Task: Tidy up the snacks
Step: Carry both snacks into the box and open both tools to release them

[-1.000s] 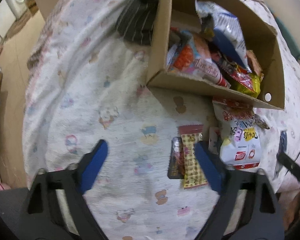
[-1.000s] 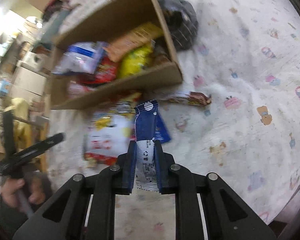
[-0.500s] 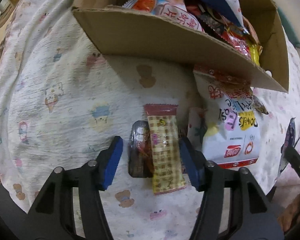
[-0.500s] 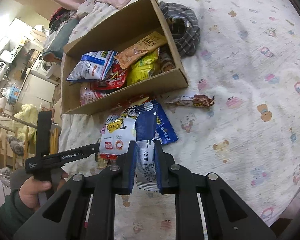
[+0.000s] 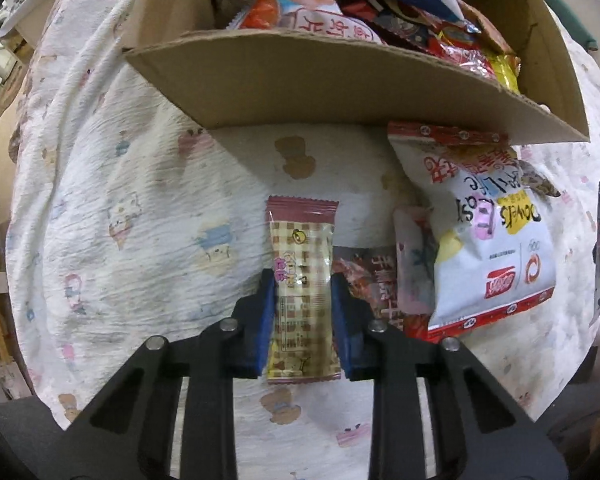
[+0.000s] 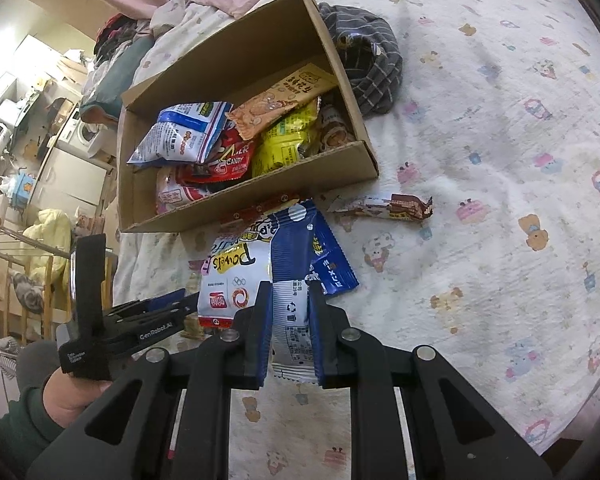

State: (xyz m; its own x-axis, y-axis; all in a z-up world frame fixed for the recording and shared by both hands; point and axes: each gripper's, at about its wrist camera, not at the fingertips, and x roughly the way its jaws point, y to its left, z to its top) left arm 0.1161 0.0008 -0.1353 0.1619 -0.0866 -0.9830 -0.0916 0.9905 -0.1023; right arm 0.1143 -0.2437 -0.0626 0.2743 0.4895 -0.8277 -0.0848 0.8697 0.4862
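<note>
Landmark: the cardboard box (image 5: 340, 76) is sitting on the printed bedspread (image 5: 140, 200), already part-filled with snack bags; all places below are given from it.
Left gripper (image 5: 303, 280): its jaws are closing around the checked snack bar (image 5: 302, 256), blue pads flanking the wrapper's sides and seeming to be just meeting it.
Checked snack bar: lying flat on the bedspread just in front of the box's near wall, lengthwise toward the box.
Right gripper (image 6: 290, 300): pinching the blue and white packet (image 6: 300, 264) at its lower end, holding it in front of the box's near wall.
Other loose snacks: the white chip bag (image 5: 488, 240) is lying against the box's near wall; a dark red packet (image 5: 372, 280) is sitting between it and the checked bar; a brown wrapped bar (image 6: 388, 207) is lying in front of the box's corner.
Step in hand, as I am judging it: securing the checked bar for a lift into the box.
Doing it well: closing gently so the thin wrapper is not buckling or slipping out; keeping the pads off the bedspread folds and the dark red packet; lifting straight, then clearing the near wall before releasing.
</note>
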